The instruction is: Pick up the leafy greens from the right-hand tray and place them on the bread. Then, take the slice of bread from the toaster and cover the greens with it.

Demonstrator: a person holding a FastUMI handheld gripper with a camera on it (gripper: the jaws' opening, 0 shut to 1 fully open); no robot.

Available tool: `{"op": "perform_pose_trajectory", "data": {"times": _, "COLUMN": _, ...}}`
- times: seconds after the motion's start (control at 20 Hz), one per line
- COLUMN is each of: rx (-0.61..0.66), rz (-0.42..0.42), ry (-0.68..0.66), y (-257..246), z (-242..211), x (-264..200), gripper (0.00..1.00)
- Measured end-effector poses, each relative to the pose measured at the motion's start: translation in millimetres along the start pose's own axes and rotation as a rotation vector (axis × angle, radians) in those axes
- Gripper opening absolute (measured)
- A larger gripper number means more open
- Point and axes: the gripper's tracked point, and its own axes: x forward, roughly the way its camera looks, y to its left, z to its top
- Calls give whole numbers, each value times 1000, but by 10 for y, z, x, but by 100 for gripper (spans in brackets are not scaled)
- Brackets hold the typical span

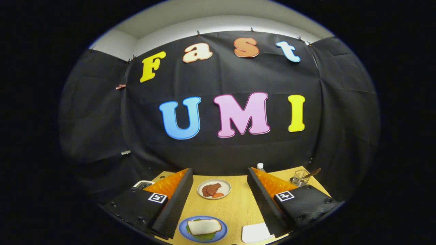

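A blue plate (pixel 184 231) lies on the wooden table, close below and between my fingers. On it a slice of bread (pixel 204 226) rests on top of leafy greens (pixel 204 236), whose edges peek out underneath. A white tray (pixel 254 233) sits to the plate's right, beside my right finger (pixel 264 197). The toaster (pixel 143 184) is partly hidden behind my left finger (pixel 175 200). My gripper (pixel 219 170) is held above the table, open, with nothing between its fingers.
A white plate (pixel 223 183) holding brown meat slices and an orange piece lies farther ahead between the fingers. A wire basket (pixel 300 177) with a utensil stands at the back right. A small white bottle cap (pixel 260 166) shows at the table's far edge.
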Motion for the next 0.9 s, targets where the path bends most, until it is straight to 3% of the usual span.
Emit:
{"op": "perform_pose_trajectory", "data": {"times": 0.5, "rx": 19, "rz": -113, "ry": 43, "y": -519, "z": -59, "x": -150, "gripper": 99}}
{"op": "perform_pose_trajectory", "data": {"times": 0.9, "rx": -20, "rz": -66, "ry": 95, "y": -621, "z": -63, "x": -64, "gripper": 99}}
